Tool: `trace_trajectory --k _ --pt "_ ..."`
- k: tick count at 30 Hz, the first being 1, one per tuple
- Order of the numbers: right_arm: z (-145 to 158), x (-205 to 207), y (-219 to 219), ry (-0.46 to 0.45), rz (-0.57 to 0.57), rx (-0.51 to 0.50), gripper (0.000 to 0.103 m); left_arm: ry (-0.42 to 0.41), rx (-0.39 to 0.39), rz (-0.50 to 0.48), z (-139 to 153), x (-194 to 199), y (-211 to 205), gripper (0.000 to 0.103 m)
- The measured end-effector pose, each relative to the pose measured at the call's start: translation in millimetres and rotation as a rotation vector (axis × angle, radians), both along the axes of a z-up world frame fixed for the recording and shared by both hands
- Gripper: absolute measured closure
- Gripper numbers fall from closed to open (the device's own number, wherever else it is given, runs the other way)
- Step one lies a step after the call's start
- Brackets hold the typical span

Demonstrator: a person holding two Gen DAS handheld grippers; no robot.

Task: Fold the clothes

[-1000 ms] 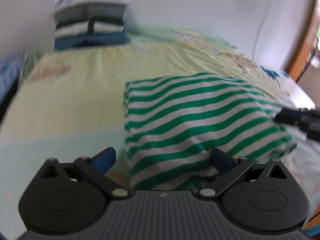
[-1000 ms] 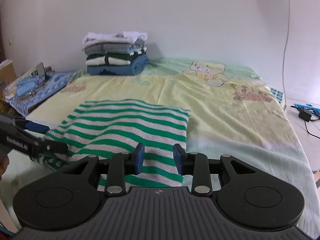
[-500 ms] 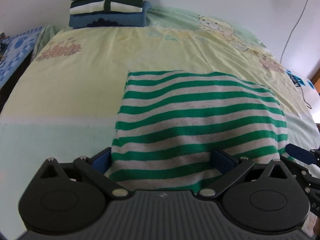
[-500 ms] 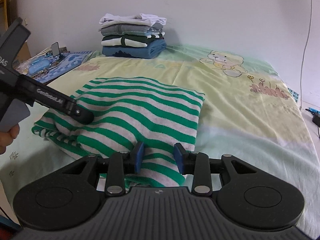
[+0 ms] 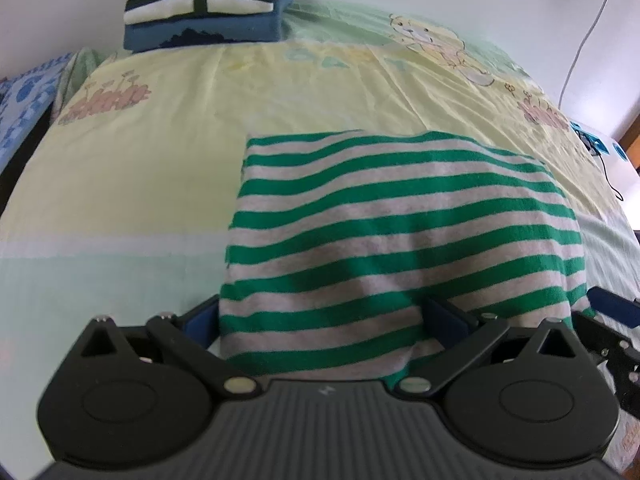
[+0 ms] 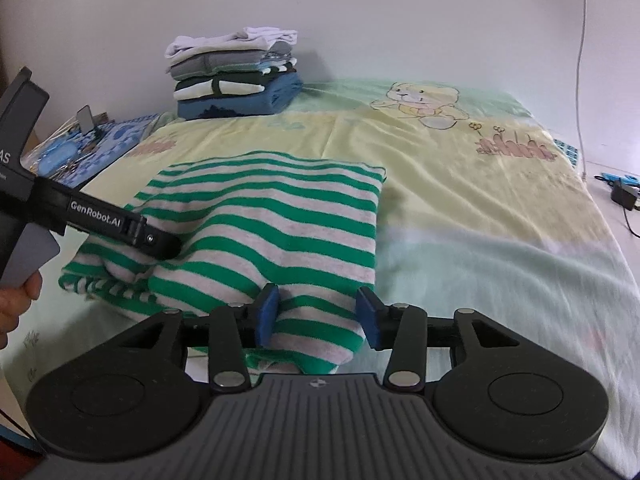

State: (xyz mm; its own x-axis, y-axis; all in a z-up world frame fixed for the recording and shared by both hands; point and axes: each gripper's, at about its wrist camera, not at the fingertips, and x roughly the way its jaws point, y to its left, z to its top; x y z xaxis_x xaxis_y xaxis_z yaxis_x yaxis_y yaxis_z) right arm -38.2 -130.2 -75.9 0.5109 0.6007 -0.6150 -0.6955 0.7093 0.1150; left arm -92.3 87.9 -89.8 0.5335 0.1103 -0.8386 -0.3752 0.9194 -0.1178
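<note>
Releasing the folded striped shirt (image 6: 280, 224), the right gripper (image 6: 318, 312) opens astride its near edge, left gripper (image 5: 320, 316) spread wide, gripping nothing; next, transfer to the folded stack (image 6: 236, 76) beyond it.

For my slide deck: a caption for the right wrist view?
Right gripper opening over a striped shirt on the bed.

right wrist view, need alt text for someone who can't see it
A folded green-and-grey striped shirt lies on a yellow bedsheet, its near edge between the opening jaws of the right gripper. The left gripper rests on the shirt's left side, and a stack of folded clothes sits by the wall.
</note>
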Motion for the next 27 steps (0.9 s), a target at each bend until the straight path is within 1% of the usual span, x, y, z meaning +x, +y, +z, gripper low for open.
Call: trace_trajectory --k 2,4,6,9,13,15,21,24,26,27 --pt "12 2 -2 -0.020 -0.009 0.023 0.057 0.004 -0.005 -0.018 0 0 2 0.001" --pt "25 5 -5 -0.035 -0.044 0.065 0.054 0.005 -0.012 -0.036 -1 0 4 0.001" --pt "36 13 -4 -0.018 -0.084 0.113 0.053 0.006 -0.022 -0.050 -1 0 7 0.001" --pt "41 21 8 -0.010 -0.133 0.131 0.053 0.004 -0.037 -0.067 -2 0 11 0.001" --pt "26 28 35 0.010 -0.146 0.023 0.053 0.000 -0.049 -0.087 -4 1 14 0.001" --pt "17 31 40 0.040 -0.162 -0.003 0.053 -0.005 -0.051 -0.098 -4 1 15 0.001" --pt "7 26 39 0.061 -0.175 -0.023 0.051 -0.031 -0.041 -0.132 -5 -2 15 0.001" --pt "4 27 36 0.081 -0.180 -0.013 0.048 -0.053 -0.048 -0.156 -6 -5 19 0.001" --pt "3 30 34 0.102 -0.188 -0.001 0.042 -0.060 -0.059 -0.165 -5 -6 22 0.001" --pt "2 31 32 0.115 -0.194 0.006 0.040 -0.061 -0.067 -0.167 -3 -7 24 0.001"
